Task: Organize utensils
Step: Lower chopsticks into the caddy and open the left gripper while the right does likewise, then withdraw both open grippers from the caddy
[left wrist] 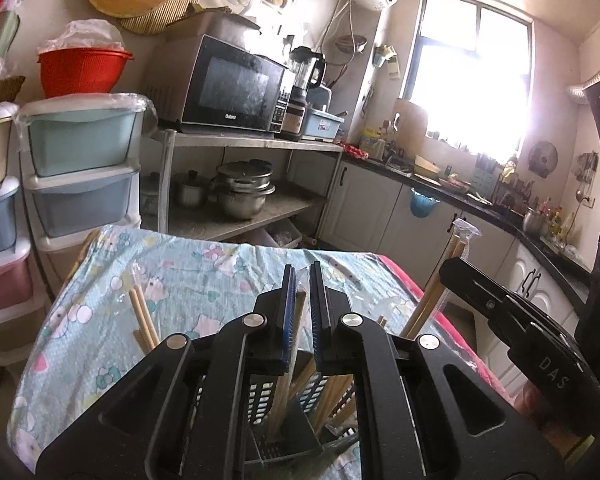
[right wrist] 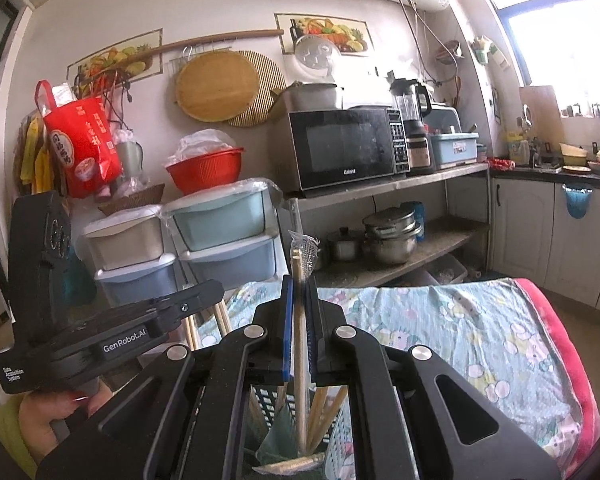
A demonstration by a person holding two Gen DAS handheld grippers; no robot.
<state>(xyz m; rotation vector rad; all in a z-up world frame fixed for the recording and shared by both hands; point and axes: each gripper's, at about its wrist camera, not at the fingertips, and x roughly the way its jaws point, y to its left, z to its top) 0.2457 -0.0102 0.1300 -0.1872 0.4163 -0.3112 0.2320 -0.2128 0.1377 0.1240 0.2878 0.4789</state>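
Behind both tools runs a cluttered kitchen; we work over a desk spread with a pale blue cartoon-print cloth (left wrist: 204, 276). Our left tool (left wrist: 300, 300) has its jaws pinched on a wrapped pair of pale wooden chopsticks (left wrist: 299, 312), whose lower end sits in the dark slotted plastic utensil holder (left wrist: 288, 436) directly beneath it. Our right tool (right wrist: 299, 312) clamps another plastic-wrapped wooden pair (right wrist: 300, 344) upright over that holder (right wrist: 340, 440) — likely so they drop in on end. Two loose pairs (left wrist: 142, 320) lie left of the left tool.
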